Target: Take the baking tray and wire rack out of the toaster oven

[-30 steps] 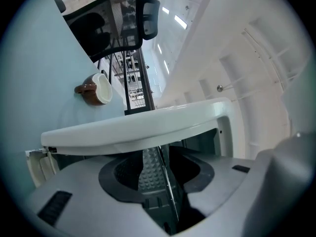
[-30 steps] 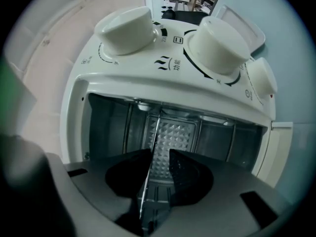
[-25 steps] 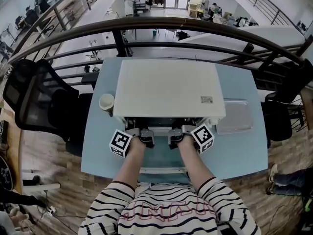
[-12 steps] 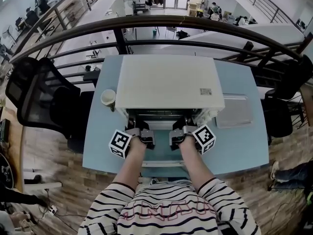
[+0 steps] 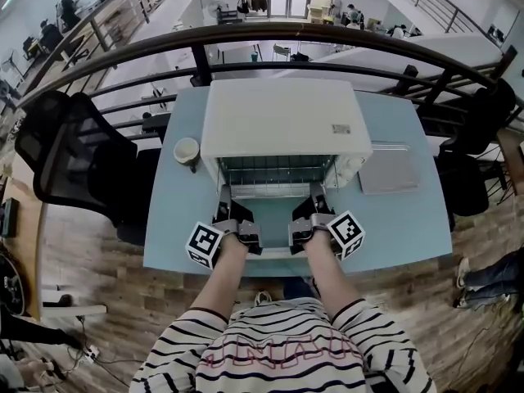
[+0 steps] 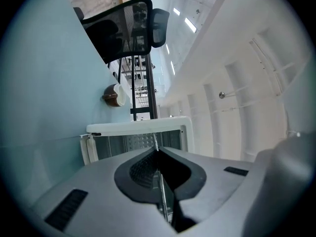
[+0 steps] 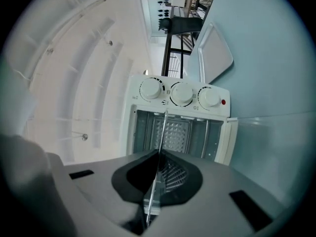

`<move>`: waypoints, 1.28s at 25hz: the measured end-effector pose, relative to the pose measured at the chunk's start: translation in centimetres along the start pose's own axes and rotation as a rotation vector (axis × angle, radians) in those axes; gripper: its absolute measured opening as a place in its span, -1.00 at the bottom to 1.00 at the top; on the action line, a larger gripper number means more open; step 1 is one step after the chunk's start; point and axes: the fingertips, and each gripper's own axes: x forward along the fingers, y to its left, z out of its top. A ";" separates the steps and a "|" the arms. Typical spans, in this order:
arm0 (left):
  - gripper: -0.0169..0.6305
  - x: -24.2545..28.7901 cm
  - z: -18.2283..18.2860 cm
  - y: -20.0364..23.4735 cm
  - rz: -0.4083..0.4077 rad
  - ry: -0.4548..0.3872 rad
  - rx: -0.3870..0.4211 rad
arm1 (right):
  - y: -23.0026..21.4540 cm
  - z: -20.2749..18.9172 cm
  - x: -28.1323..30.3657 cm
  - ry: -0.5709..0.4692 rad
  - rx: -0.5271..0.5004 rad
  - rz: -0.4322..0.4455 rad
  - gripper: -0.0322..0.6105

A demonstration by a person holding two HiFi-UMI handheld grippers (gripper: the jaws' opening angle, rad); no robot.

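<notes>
One level wire rack (image 5: 274, 173), long axis across the toaster oven (image 5: 282, 121) mouth

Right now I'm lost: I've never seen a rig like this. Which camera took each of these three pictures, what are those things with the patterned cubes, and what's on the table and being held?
There's no robot: a person holds a hand-held claw in each hand, and the marker cubes are part of those claws. The wide picture is from a camera on the person's head, looking down. The other two are from cameras riding on the left claw and right claw, looking along their jaws. On the blue table stands a white toaster oven, door open, with a cup at its left and a baking tray lying at its right. Both claws are shut on the wire rack, which sticks partway out of the oven.
</notes>
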 end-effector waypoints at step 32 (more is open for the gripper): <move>-0.87 -17.2 -10.3 -2.2 -0.099 0.068 -0.011 | -1.1 4.6 -19.8 0.048 -0.045 0.079 -0.82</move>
